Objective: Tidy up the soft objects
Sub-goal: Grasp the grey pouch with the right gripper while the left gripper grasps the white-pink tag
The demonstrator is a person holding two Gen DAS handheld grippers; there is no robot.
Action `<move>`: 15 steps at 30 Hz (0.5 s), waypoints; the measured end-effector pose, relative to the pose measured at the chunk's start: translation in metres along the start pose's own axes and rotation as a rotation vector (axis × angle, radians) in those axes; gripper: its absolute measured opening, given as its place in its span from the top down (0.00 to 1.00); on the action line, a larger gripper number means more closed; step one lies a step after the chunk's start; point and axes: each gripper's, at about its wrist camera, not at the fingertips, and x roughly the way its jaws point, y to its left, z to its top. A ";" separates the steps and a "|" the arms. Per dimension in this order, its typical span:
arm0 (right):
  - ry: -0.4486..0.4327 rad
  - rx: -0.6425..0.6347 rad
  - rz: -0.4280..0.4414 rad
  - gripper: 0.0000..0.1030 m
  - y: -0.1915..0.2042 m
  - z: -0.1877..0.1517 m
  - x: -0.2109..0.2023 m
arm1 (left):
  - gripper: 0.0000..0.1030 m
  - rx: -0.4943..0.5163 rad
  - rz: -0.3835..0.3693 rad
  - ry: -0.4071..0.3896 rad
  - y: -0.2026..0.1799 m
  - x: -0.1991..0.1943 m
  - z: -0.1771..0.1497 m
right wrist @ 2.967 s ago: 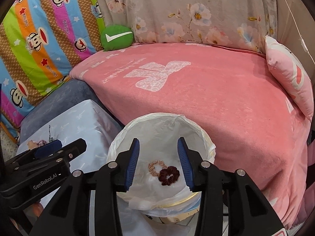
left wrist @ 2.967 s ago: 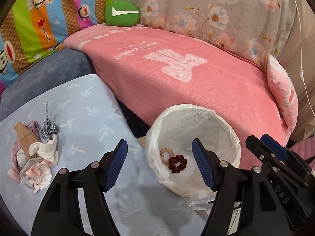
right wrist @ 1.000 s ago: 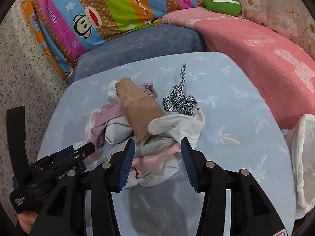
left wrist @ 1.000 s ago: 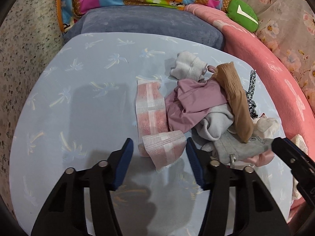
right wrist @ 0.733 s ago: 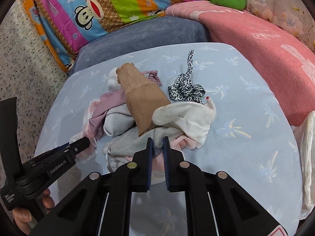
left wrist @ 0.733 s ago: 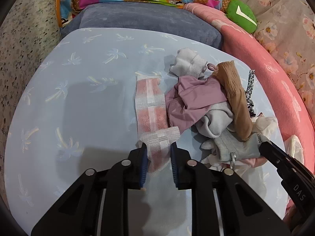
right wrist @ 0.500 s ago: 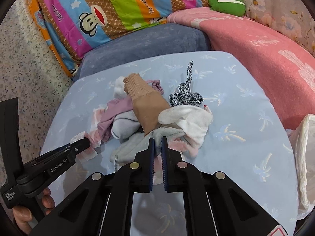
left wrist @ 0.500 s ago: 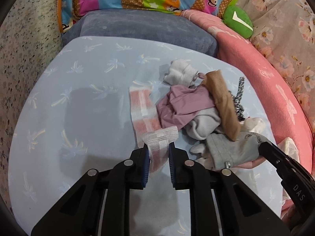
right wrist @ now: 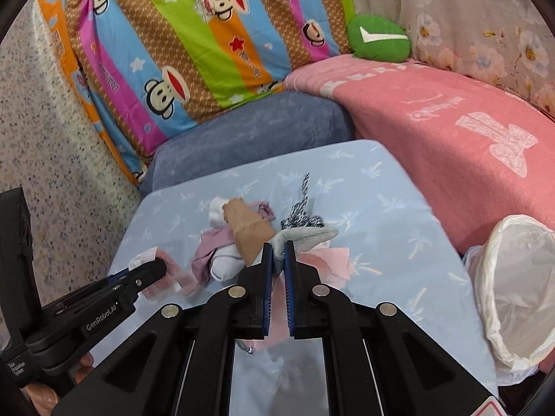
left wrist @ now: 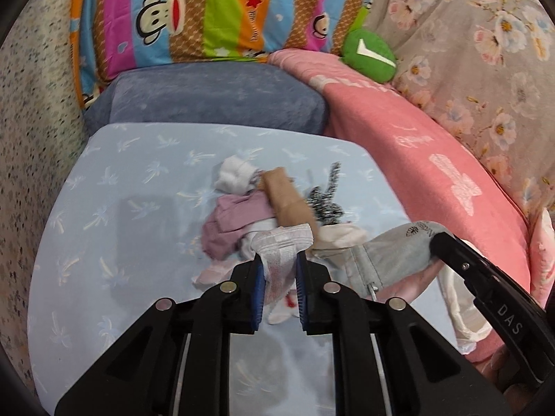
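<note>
Both pairs of jaws are nearly closed, each pinching cloth. On the left gripper (left wrist: 279, 270) the blue pads clamp a pink-and-white checked cloth (left wrist: 282, 244), whose free end fans out above the fingertips while the rest hangs down between them. On the right gripper (right wrist: 278, 263) the gap is narrower still and grips a grey garment (right wrist: 305, 234), whose loose end spreads to the right past the fingertips, with a pale pink piece (right wrist: 333, 260) draped beneath it. In the left wrist view that grey garment (left wrist: 399, 246) shows a small printed emblem with writing too blurred to read. Remaining soft items sit in a pile (right wrist: 239, 239) near the middle of the light blue palm-print surface (right wrist: 381, 208): a tan stocking, a mauve cloth, white socks and a black-and-white patterned band. A white-lined bin (right wrist: 517, 277) stands at the surface's right edge. Readable writing: "GenRobot.AI" on the left tool's arm seen from the right wrist, "DAS" on the right tool's arm seen from the left wrist. A green cushion (right wrist: 378, 38) bears a white tick.
</note>
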 end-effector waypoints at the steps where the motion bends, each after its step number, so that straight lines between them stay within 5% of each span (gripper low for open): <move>1: -0.010 0.006 -0.002 0.92 -0.005 0.001 -0.006 | 0.86 0.010 -0.012 -0.004 -0.007 -0.002 0.001; 9: -0.063 0.075 -0.019 0.92 -0.050 0.009 -0.044 | 0.86 0.084 -0.095 -0.020 -0.059 -0.015 0.001; 15: -0.022 0.108 -0.031 0.88 -0.082 -0.012 -0.049 | 0.86 0.127 -0.119 -0.017 -0.083 -0.015 -0.003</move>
